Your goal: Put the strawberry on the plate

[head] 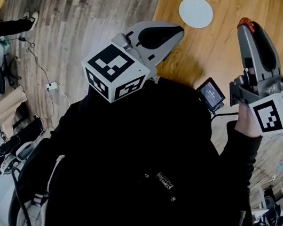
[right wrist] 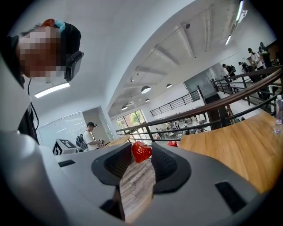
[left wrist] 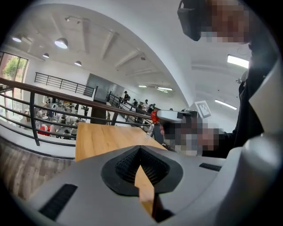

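Wooden table (head: 217, 53), plank floor (head: 94, 15), railing (left wrist: 53, 92), ceiling lamps (left wrist: 61, 43)

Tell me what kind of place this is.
Probably a mezzanine in a large public hall, perhaps a canteen: a railing with a seated crowd beyond it, a wooden table beside it, and round lamps on a high white ceiling.

Two tools are in view, the left tool (left wrist: 140, 150) and the right tool (right wrist: 142, 155), each carrying one marker cube. There is one strawberry (right wrist: 141, 151), one white plate (head: 195, 11), one wooden counter (head: 212, 52), and one small screen device (head: 210, 94).
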`<state>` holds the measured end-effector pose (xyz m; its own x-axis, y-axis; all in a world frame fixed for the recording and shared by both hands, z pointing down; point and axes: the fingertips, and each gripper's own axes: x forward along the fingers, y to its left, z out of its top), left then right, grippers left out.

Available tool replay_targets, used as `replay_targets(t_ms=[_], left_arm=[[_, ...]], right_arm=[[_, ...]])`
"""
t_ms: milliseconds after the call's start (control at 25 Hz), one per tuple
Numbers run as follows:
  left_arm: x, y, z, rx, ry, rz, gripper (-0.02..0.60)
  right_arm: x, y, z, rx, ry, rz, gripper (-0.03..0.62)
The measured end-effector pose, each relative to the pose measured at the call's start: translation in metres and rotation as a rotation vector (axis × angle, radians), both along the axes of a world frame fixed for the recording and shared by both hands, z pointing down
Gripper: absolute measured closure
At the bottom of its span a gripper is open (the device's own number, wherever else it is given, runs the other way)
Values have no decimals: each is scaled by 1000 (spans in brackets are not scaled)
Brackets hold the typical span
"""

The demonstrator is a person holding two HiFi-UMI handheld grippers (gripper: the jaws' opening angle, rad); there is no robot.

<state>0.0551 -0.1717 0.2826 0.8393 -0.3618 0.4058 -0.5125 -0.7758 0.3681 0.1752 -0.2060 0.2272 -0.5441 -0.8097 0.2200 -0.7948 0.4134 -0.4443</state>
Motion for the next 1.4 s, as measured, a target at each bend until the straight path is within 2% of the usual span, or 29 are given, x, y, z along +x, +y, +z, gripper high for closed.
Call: replay_targets(t_ms=[120, 440, 640, 760, 880, 1080, 1400], left_arm=[[11, -1, 7, -2, -34, 13, 580], [25, 6, 12, 6, -56, -12, 580], [37, 21, -12, 55, -6, 52, 580], [44, 19, -1, 25, -1, 110, 580], [51, 13, 10, -10, -13, 155, 580], [59, 2, 3, -43, 41, 174, 580], [51, 7, 6, -46, 36, 182, 580]], right_arm=[[14, -5, 25, -24, -44, 0, 444], [34, 3, 42, -31, -39, -20, 444], [44, 27, 40, -20, -26, 17, 444], [46, 30, 45, -2, -27, 54, 444], [50, 40, 61, -39, -17, 79, 444], [62, 40, 68, -52, 36, 69, 444], [62, 46, 70, -49, 40, 70, 444]])
